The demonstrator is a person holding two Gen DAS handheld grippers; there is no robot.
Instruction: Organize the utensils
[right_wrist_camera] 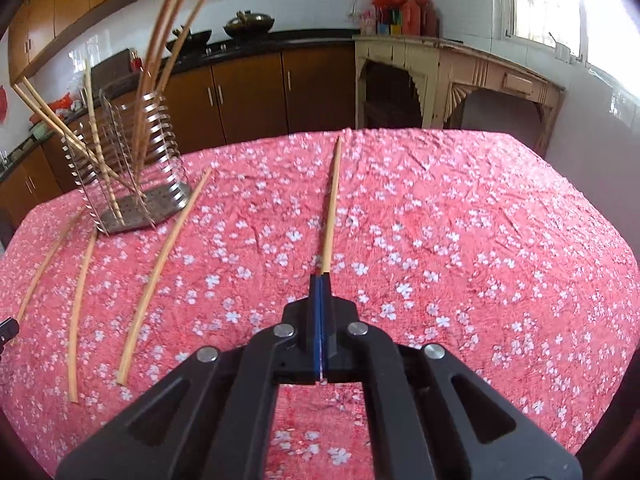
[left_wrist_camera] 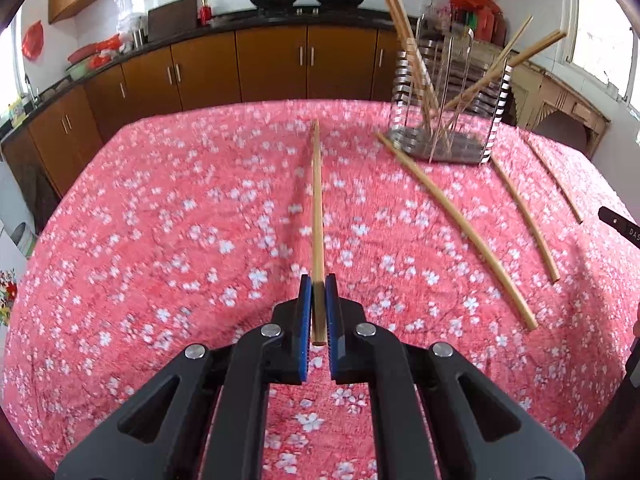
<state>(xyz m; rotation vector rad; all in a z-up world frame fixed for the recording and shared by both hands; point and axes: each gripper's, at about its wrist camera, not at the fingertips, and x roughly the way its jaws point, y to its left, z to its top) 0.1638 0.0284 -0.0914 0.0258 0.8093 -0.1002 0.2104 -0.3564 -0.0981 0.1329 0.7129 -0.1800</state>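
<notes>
My left gripper (left_wrist_camera: 319, 280) is shut on a bamboo chopstick (left_wrist_camera: 317, 200) that runs straight ahead over the pink flowered tablecloth (left_wrist_camera: 160, 240). My right gripper (right_wrist_camera: 321, 278) is shut on another chopstick (right_wrist_camera: 332, 204), which also points away from me. A metal wire utensil holder (left_wrist_camera: 448, 92), also in the right wrist view (right_wrist_camera: 128, 152), stands on the table with several chopsticks leaning in it. Three loose chopsticks lie near it (left_wrist_camera: 460, 224) (left_wrist_camera: 524, 216) (left_wrist_camera: 556, 184), and the right wrist view shows them at left (right_wrist_camera: 160, 272) (right_wrist_camera: 80, 316) (right_wrist_camera: 44, 272).
Brown kitchen cabinets (left_wrist_camera: 272, 64) and a dark counter with woks run behind the table. A pale wooden side table (right_wrist_camera: 452, 80) stands at the back right under a window. The tip of the other gripper shows at the right edge (left_wrist_camera: 620, 226).
</notes>
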